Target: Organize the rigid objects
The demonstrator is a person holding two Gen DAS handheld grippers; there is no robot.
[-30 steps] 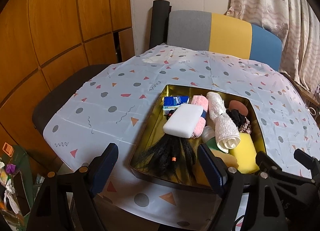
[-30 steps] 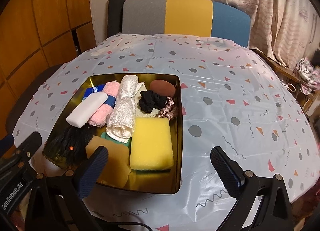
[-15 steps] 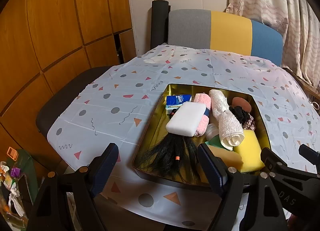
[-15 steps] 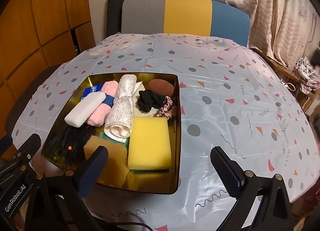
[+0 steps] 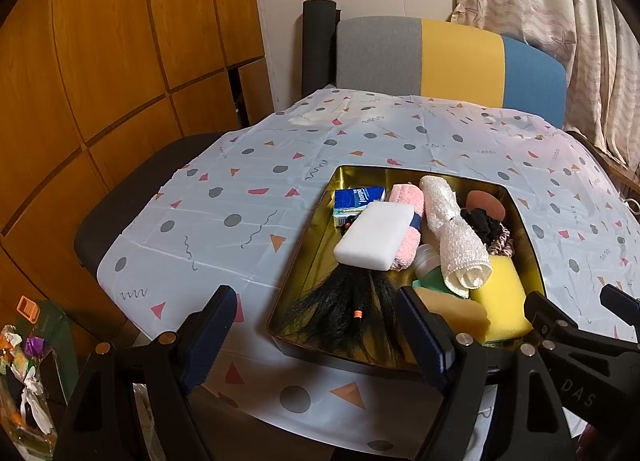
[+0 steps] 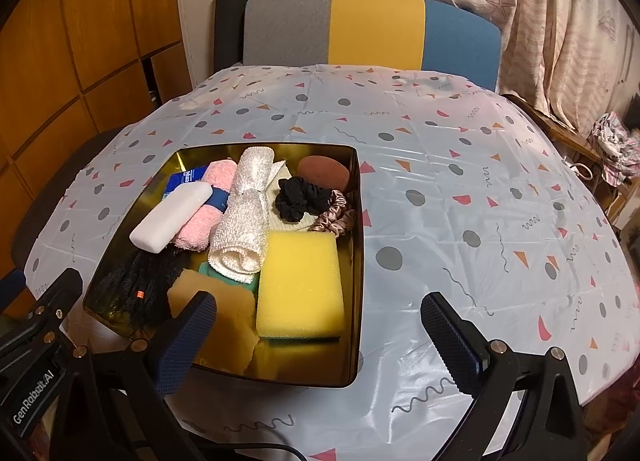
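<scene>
Left claw (image 5: 316, 335) is spread w/ nothing in it, right claw (image 6: 320, 337) same, both hanging at the near edge of the gold tray (image 6: 358, 221) on the worktop. White block (image 5: 374, 235) lies ahead, nearer the left, long axis running away from it.

The left gripper (image 5: 320, 335) points forward and downward, its two blue-padded fingers (image 5: 208, 335) spread wide with nothing clamped between them. The right gripper (image 6: 320, 341) is angled downward too, its fingers (image 6: 450, 339) likewise wide apart and holding nothing. Each gripper's black frame shows at the edge of the other's view.
</scene>
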